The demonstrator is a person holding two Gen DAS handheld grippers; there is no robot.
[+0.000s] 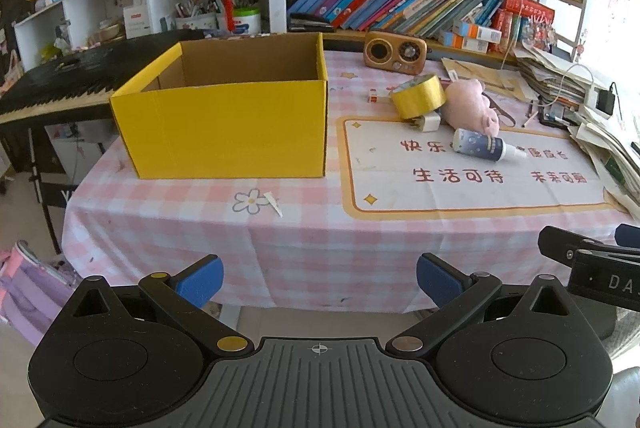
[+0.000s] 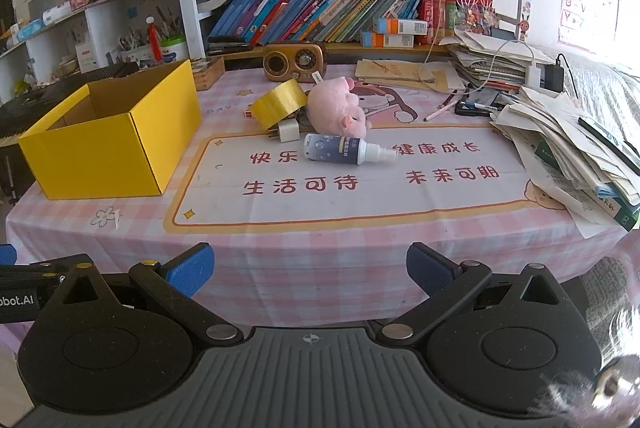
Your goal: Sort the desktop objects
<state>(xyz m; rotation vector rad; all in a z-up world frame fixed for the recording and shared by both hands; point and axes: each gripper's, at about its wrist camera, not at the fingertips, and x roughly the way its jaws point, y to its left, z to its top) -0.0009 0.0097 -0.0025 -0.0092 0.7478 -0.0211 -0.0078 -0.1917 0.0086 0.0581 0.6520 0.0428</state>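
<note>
Nothing sorted yet: your yellow box [image 1: 224, 126] looks empty.
Tape roll [image 2: 279, 103], plush pig [image 2: 338, 106], charger plug [image 2: 289, 131], spray bottle [image 2: 344, 148] wait mid-tabletop [image 2: 320, 252]; left gripper [image 1: 320, 278] and right gripper [image 2: 311, 264] fingers wide, empty.

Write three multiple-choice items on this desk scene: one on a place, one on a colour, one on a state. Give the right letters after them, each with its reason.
1. Where does the spray bottle lie?
A. in the box
B. on the mat, in front of the pink plush toy
C. on the bookshelf

2. What colour is the tape roll?
A. yellow
B. blue
C. black

3. How is the yellow box?
A. shut with a lid
B. tipped on its side
C. upright, top open

Key:
1 B, it lies on its side on the printed mat near the toy.
2 A, its band is yellow like the box.
3 C, its brown inside walls show from above.
</note>
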